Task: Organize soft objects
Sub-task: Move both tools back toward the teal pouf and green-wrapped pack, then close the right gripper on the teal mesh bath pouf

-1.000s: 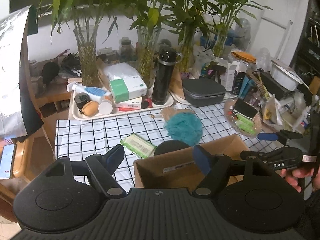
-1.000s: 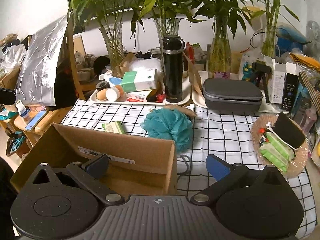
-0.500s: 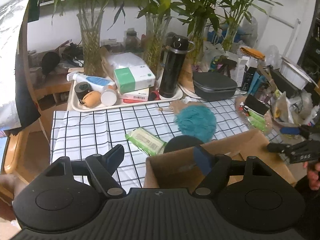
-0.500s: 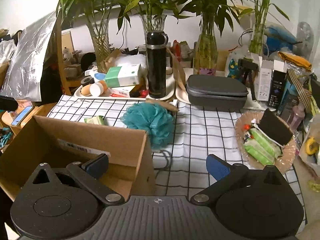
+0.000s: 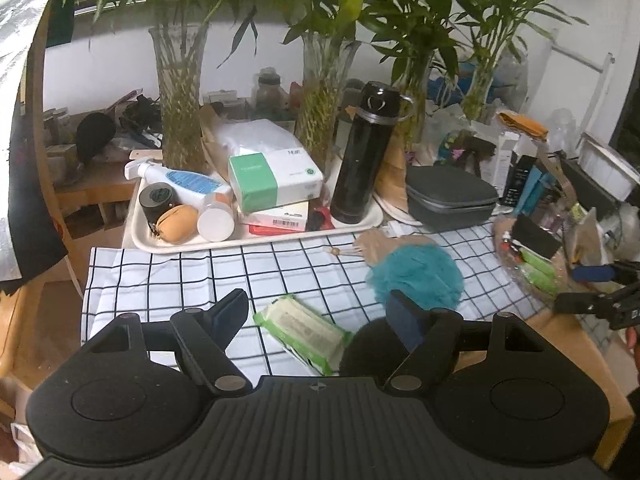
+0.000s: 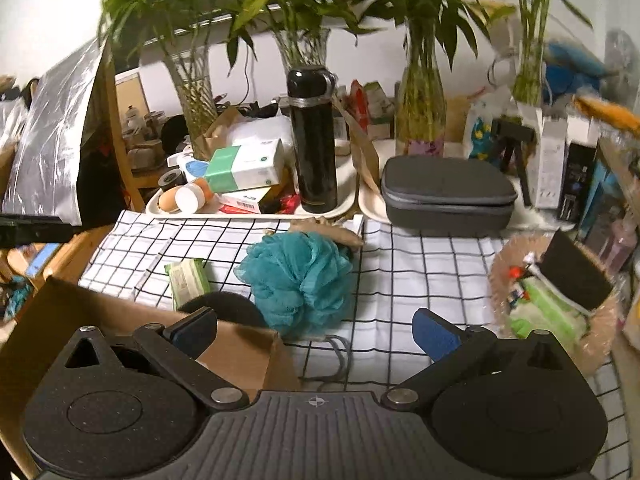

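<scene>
Grippers first: left gripper (image 5: 318, 314) hangs over the checked cloth (image 5: 168, 276) with its jaws spread wide and nothing between them, and right gripper (image 6: 314, 330) is just as wide and empty, its left finger over the cardboard box (image 6: 240, 350). Box sits at the near edge of the cloth; can't really see inside it, the gripper bodies cover most of it. Round black thing (image 6: 226, 308) peeks over the box's far wall, honestly can't tell what it is. Teal bath pouf (image 6: 298, 280) lies on the cloth just beyond the box, with the green wipes pack (image 6: 186, 280) to its left. Farther back, white tray (image 5: 256, 242) holds a black flask (image 5: 366, 152), green-and-white tissue box (image 5: 276, 180), spray bottle (image 5: 184, 180) and small stuff. Woven basket (image 6: 600, 344) off to the right holds green packs and a black pouch, partly cut off.
</scene>
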`<action>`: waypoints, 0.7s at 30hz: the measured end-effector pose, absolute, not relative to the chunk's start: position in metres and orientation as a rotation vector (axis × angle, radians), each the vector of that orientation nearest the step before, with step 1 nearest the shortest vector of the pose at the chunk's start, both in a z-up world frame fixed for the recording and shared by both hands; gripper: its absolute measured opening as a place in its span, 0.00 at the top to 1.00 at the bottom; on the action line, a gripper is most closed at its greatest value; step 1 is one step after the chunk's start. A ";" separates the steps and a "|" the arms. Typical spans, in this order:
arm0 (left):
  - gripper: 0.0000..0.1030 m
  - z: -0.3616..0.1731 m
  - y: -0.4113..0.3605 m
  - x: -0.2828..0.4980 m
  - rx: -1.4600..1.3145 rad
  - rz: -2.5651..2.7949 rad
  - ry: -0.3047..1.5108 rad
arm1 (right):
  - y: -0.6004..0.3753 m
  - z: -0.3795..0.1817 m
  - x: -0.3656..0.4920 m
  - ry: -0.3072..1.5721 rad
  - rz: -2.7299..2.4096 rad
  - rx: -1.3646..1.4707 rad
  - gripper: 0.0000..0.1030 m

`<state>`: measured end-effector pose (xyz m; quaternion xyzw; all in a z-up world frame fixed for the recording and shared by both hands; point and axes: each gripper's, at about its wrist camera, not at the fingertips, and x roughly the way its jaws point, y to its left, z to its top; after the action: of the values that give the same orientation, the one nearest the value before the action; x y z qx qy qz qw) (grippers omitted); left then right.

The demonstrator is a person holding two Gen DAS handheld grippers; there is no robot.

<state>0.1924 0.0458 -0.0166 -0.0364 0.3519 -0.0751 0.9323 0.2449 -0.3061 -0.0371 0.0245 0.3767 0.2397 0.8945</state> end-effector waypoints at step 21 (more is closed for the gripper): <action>0.27 -0.080 0.074 0.239 -0.008 -0.255 0.792 | -0.276 -0.080 0.330 0.857 0.628 -0.020 0.01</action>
<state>0.2391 0.0736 -0.0796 -0.0039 0.3849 -0.1239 0.9146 0.3297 -0.2760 -0.0796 -0.0095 0.4086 0.2993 0.8622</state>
